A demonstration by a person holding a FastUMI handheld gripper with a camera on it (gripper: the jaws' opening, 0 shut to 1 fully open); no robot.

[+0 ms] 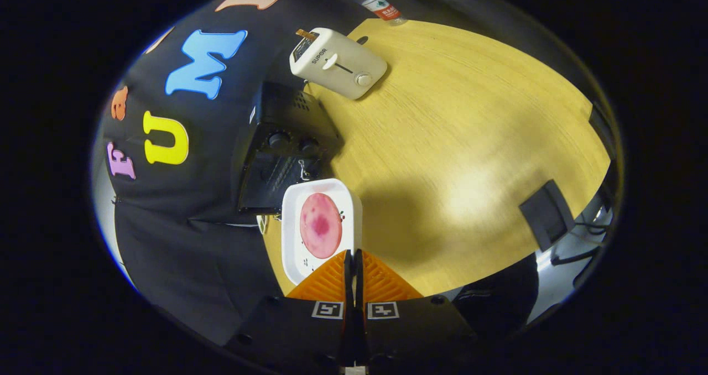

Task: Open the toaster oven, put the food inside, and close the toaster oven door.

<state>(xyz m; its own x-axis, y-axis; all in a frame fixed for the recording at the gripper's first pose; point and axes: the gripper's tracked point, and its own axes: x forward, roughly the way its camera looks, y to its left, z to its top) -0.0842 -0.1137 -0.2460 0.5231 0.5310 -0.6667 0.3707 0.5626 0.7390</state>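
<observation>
Gripper (354,261) pinching near rim of white tray (291,237), fingers nearly closed on it. Tray carrying 1 pink food slice (320,225), light, thin, probably sliding if tilted. Keeping level. Black oven (279,154) sitting just beyond tray on table (470,142).

You are holding the gripper (353,253) tilted sideways, its jaws pressing nearly together, pinching the near rim of the tray (318,195).

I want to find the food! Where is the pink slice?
The pink slice lies on the white tray, held at its near edge by the shut tongs, with the black oven just beyond it.
</observation>
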